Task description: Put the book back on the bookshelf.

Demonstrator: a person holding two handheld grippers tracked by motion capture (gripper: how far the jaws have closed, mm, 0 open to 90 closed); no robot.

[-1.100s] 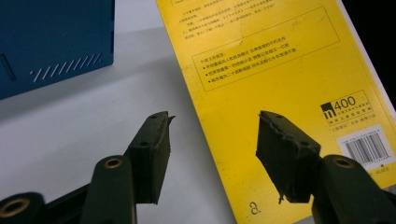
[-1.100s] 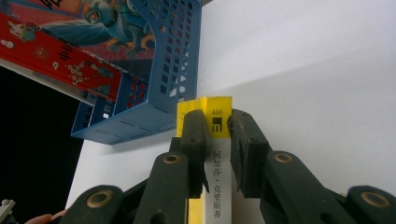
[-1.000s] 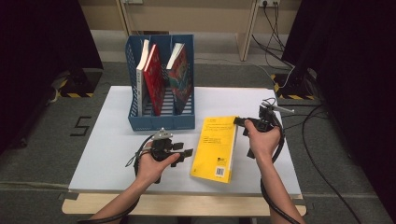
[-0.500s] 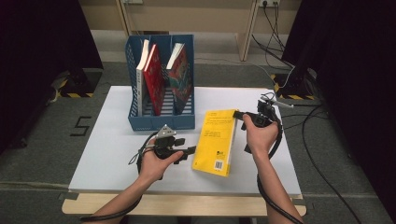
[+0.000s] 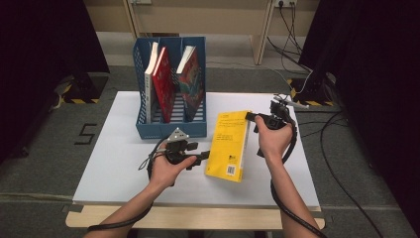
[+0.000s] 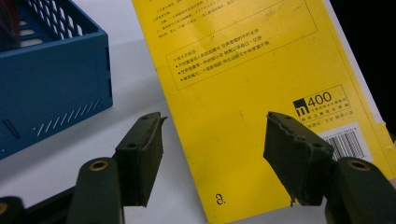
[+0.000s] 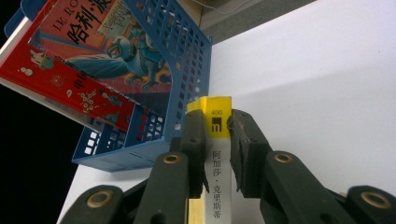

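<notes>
Your right gripper (image 5: 251, 117) pinches the thin yellow paperback book (image 5: 229, 145) at its spine: in the right gripper view both black pads press on the yellow-and-white spine (image 7: 215, 154), one on each cover side. The book stands tilted up off the white table top (image 5: 114, 148), its far end in the claw, its near end low toward you, back cover facing your left hand.

Your left gripper (image 5: 200, 157) sits just beside the book's near left edge. Its jaws are spread and have just been opening; in the left gripper view the yellow back cover (image 6: 247, 84) lies beyond the gap, with the barcode corner behind one pad, and neither pad presses on it.

Beyond and to the left of the right claw stands the blue perforated plastic file rack (image 5: 171, 129). It holds a red book (image 5: 162, 84) and a picture-covered book (image 5: 192, 82), both leaning upright in separate slots. The rack's wall is near the held spine, apart from it.
</notes>
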